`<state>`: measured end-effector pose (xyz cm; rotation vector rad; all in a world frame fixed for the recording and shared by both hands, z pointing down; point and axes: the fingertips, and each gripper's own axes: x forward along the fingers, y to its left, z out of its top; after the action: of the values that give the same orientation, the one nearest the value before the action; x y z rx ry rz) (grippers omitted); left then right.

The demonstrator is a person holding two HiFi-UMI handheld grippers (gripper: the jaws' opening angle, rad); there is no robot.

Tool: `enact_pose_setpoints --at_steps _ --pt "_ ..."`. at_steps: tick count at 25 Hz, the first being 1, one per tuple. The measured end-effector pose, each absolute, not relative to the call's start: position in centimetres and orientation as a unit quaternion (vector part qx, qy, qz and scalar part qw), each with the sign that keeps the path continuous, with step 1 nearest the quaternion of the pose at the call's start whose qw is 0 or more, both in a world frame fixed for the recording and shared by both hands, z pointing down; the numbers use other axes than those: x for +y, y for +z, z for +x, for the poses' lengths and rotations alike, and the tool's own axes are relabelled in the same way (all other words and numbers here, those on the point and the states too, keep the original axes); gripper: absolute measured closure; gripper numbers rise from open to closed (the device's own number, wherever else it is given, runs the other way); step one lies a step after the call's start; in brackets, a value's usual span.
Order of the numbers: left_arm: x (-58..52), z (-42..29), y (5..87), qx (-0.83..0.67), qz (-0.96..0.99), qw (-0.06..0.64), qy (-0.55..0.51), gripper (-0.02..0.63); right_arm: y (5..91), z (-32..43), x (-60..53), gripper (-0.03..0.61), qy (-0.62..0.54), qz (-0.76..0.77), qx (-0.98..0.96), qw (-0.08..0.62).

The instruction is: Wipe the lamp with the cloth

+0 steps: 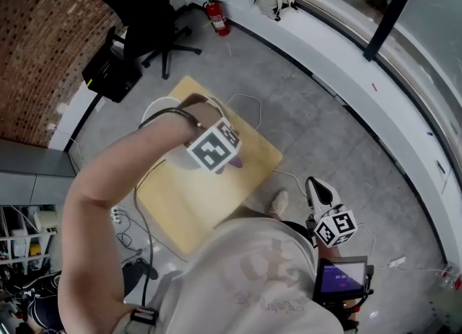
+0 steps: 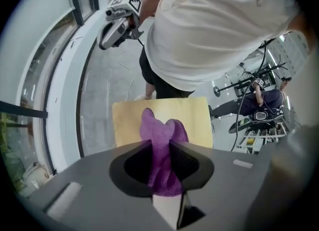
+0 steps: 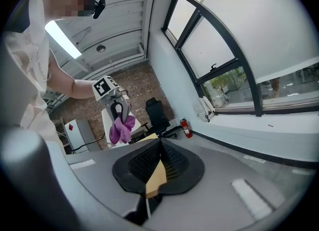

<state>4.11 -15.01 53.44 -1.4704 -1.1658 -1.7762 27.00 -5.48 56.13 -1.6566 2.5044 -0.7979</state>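
Left gripper (image 2: 160, 145) clamps the cloth (image 2: 158, 125) above the desk (image 2: 194, 120). Right gripper (image 3: 160, 147) is closed and empty. Step in hand is probably the approach. Next, press the cloth onto the lamp, which cannot be clearly identified beneath the gripper.

The cloth (image 2: 162, 150) is plain purple with a fine knit texture. The left gripper (image 2: 160, 142) and the right gripper (image 3: 160, 147) are grey with black ribbed pads (image 3: 175, 162). Each carries a cube (image 1: 214, 146) patterned in black-and-white squares. The table (image 1: 216, 206) is pale yellow wood. The floor (image 1: 310, 116) is mottled grey, crossed by white cables (image 1: 249, 98). At the far left the wall (image 1: 43, 29) is red-brown brick, the chair (image 1: 144, 15) black and the fire extinguisher (image 1: 217, 16) red. The shirt (image 1: 267, 282) is off-white. At the near right a screen (image 1: 341, 277) glows purple.
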Motion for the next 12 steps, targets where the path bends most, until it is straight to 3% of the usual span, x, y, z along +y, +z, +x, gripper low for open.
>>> enact_pose_setpoints --at_steps 7,12 --pt "-16.3 8.6 45.3 -0.259 -0.738 0.267 -0.564 0.522 56.0 28.1 -7.5 0.565 -0.254 -0.506 0.824 0.017" --pt "-15.1 6.9 41.2 -0.120 -0.799 0.257 -0.530 0.522 55.8 26.7 -8.9 0.565 -0.249 -0.475 0.844 0.015"
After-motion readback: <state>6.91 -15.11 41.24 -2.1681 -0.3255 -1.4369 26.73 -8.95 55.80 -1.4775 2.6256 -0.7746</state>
